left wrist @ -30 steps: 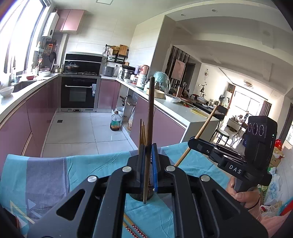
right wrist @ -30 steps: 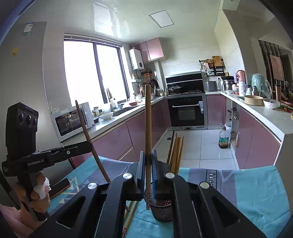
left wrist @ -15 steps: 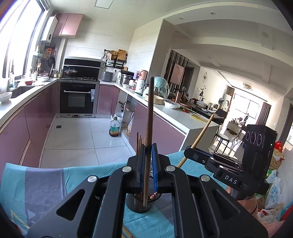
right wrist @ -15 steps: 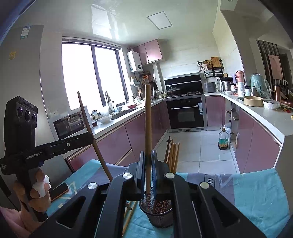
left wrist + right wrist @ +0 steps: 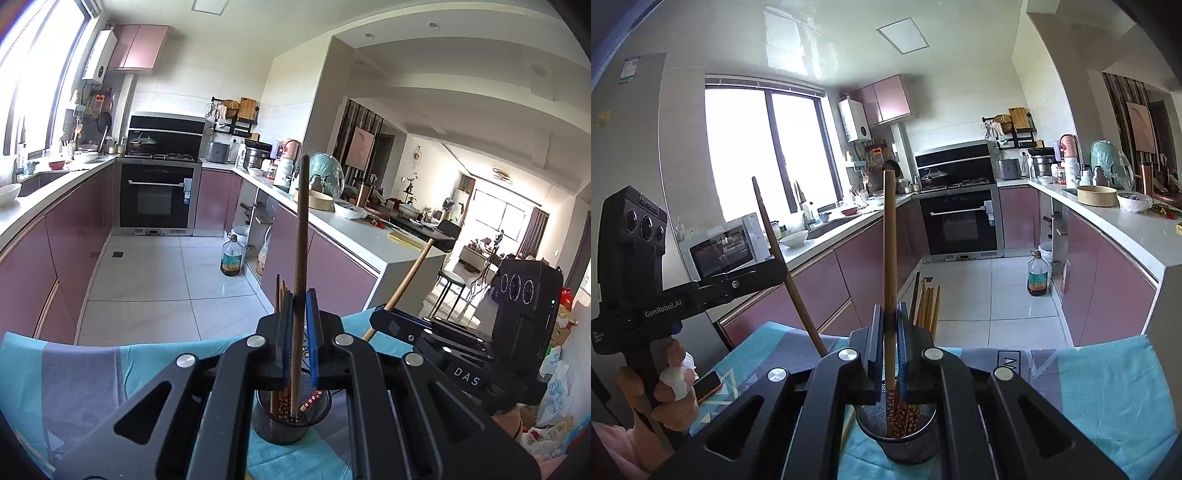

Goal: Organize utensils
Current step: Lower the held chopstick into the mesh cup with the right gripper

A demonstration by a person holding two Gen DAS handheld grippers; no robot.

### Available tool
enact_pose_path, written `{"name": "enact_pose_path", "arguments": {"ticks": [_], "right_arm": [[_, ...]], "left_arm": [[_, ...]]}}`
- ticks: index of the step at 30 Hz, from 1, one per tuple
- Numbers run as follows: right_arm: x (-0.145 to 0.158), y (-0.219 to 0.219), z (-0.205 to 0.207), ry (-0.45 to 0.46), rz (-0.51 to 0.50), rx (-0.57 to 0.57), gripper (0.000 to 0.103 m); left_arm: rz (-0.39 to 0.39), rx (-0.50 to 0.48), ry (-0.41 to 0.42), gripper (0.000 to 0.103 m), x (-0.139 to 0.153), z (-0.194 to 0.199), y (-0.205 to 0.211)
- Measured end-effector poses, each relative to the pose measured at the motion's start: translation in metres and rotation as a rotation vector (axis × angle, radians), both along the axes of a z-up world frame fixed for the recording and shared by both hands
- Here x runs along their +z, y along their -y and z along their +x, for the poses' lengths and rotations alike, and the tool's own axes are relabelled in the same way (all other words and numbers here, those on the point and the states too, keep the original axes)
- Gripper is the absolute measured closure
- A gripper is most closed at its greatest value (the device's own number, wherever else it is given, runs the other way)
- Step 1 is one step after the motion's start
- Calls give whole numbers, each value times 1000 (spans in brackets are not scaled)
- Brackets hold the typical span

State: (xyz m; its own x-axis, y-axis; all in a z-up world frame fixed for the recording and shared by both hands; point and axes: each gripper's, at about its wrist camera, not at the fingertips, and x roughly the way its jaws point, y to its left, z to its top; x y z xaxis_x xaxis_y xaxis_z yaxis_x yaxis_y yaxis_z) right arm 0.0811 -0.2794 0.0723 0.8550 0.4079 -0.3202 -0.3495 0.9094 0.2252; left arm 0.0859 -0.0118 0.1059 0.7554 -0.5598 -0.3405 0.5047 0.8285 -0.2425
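Utensil holder (image 5: 291, 417), a mesh cup, stands on your teal-clothed table (image 5: 74, 373) with chopsticks inside. Your left gripper (image 5: 297, 332) and right gripper (image 5: 888, 347) each clamp one chopstick (image 5: 301, 258) upright, tips over the cup, ready to drop in.

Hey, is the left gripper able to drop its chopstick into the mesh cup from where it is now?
Probably yes. The left gripper holds its chopstick upright with the tip already inside the mesh cup's mouth; the chopsticks already inside leave room.
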Motion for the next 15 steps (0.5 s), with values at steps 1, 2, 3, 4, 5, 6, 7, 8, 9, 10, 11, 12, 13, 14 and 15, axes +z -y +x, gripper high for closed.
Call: {"name": "enact_pose_path", "arguments": {"ticks": [1,2,3,4,5,6,7,8,9,10,11,12,13,14,15], "right_arm": [[0,-1,1,-3,-1,-1,98],[0,-1,2,-6,-2,-1,98],[-1,-2,3,-9,-4,-2,98],[-2,-2,4,-12,-5,-2,98],[-3,-3,5,-15,-6,-2,98],[-3,-3,6,-18,-7,-2,98],[-4,-2,7,-21,-7,-2,98],[-4,-2,8,-24,-6,-1,98],[-4,-3,9,-27,-6,-1,98],[-5,-3,10,-29,-6,-1,98],[-6,-4,11,-32,-6,0,98],[-7,-4,11,-34,-7,1,98],[-7,-4,12,-37,-8,1,98],[-8,-5,12,-39,-9,2,98],[-8,-5,13,-42,-9,2,98]], "left_arm": [[2,2,-2,96,0,1,0],[3,1,-5,96,0,1,0],[4,0,-6,96,0,1,1],[7,-1,-9,96,0,2,2],[10,-3,-12,96,0,3,2],[12,-5,-16,96,-2,2,2],[15,-7,-19,96,-2,3,4],[19,-6,-22,96,-2,4,5],[21,-7,-25,96,-3,3,5],[22,-9,-31,96,-3,4,6],[23,-10,-35,96,-3,5,6],[26,-10,-38,96,-4,5,6],[26,-9,-42,96,-4,5,5],[25,-11,-46,96,-4,6,4],[25,-11,-49,96,-5,6,4]]}}
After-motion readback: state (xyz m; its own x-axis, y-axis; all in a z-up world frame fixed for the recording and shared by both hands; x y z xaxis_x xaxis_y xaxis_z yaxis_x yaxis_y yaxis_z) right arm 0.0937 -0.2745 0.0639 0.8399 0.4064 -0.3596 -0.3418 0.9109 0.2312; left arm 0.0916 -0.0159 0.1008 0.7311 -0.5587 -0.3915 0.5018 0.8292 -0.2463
